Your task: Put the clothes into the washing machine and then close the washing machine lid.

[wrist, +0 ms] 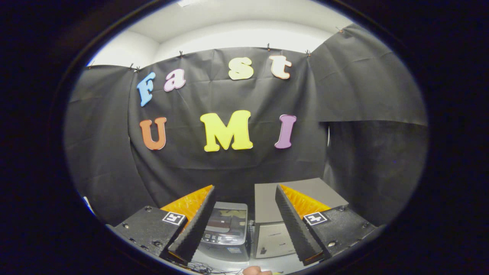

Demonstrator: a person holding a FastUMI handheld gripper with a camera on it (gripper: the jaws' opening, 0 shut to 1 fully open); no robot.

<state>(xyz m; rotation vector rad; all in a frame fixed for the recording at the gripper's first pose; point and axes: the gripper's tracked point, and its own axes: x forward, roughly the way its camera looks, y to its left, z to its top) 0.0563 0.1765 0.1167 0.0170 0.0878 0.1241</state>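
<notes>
Gaping wide and empty, gripper (243, 225) above boxy washing machine (225, 233) with glossy lid, beside grey cabinet (273, 229).

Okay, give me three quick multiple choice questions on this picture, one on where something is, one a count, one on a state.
1. Where is the washing machine?
A. between and beyond the fingers
B. clamped in the fingers
C. hung on the wall

2. How many boxy appliances stand below?
A. one
B. two
C. four

3. The gripper is:
A. shut on cloth
B. open, holding nothing
C. shut on a lid

Answers: 1 A, it sits beyond the gap; 2 B, the washer plus a grey cabinet beside it; 3 B, the fingers stand wide apart.
</notes>
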